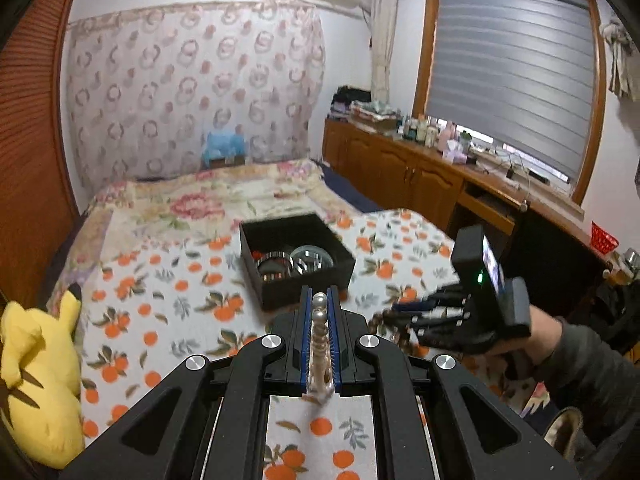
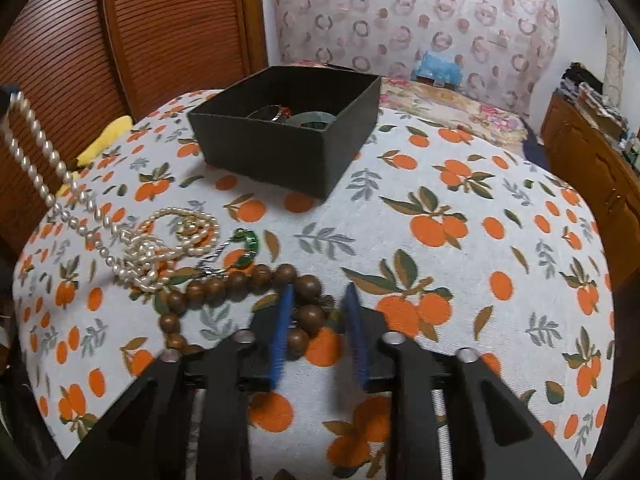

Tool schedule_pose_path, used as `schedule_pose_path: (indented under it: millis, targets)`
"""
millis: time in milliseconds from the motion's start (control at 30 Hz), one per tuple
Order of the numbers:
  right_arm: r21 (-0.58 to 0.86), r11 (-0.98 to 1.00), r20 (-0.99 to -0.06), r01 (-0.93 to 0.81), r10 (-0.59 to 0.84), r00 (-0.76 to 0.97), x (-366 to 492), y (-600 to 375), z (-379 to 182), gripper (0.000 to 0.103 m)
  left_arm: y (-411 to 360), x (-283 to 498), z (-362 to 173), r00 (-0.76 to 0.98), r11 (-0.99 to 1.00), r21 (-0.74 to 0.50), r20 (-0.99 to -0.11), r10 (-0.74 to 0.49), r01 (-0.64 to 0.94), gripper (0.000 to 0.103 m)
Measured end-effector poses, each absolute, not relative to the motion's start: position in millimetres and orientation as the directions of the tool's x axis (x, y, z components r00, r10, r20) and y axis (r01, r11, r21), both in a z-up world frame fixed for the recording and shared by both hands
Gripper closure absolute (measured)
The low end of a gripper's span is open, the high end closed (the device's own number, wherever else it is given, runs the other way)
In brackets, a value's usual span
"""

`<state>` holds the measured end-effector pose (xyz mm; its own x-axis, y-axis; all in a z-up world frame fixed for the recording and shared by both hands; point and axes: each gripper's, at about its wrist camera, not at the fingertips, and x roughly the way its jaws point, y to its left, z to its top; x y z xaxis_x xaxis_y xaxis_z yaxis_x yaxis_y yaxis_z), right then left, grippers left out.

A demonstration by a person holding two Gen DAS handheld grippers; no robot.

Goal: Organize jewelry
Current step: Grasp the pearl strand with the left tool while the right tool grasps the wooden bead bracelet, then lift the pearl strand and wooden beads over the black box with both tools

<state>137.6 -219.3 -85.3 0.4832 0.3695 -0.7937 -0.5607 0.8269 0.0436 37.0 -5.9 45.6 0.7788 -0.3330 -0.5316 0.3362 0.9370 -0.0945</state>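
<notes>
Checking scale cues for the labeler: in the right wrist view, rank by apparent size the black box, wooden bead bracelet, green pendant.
1. black box, largest by far.
2. wooden bead bracelet; it lies nearer the camera, so it looks inflated.
3. green pendant, smallest.

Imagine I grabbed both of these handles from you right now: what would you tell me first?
Left gripper: shut on the pearl necklace, whose strand trails down to the bedspread.
Right gripper: open, fingers straddling the brown wooden bead bracelet, not yet clamped.
Black box: on the bed ahead, already holding a few bangles.
Still out: a pile of smaller pearls and a green-stone chain beside the wooden beads.
Left to do: probably carry the pearls to the box, grip the beads, then the rest.
</notes>
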Motion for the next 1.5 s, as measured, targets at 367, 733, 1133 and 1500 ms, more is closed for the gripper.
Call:
schedule_pose_path:
  millis: [367,733,1133,1500]
  targets:
    - [0.034,0.812,-0.706,-0.583,0.433,0.561,117,-220,-36,0.083,-10,42,89,0.829,0.939,-0.053,-0.455,-0.325,0.339,0.096]
    - [0.009,0.804,-0.623,-0.595,0.470,0.625,113,-220,19,0.084,-9,54,120,0.862,0.946,-0.022,-0.404,-0.306,0.325,0.096]
    - [0.024,0.795,-0.584,-0.607,0.504,0.637,133,-219,43,0.085,-17,93,139,0.869,0.944,-0.003,-0.392,-0.304,0.329,0.096]
    - [0.011,0.773,-0.583,-0.634,0.520,0.624,171,-209,63,0.089,-19,147,146,0.849,0.939,-0.028,-0.419,-0.322,0.342,0.096]
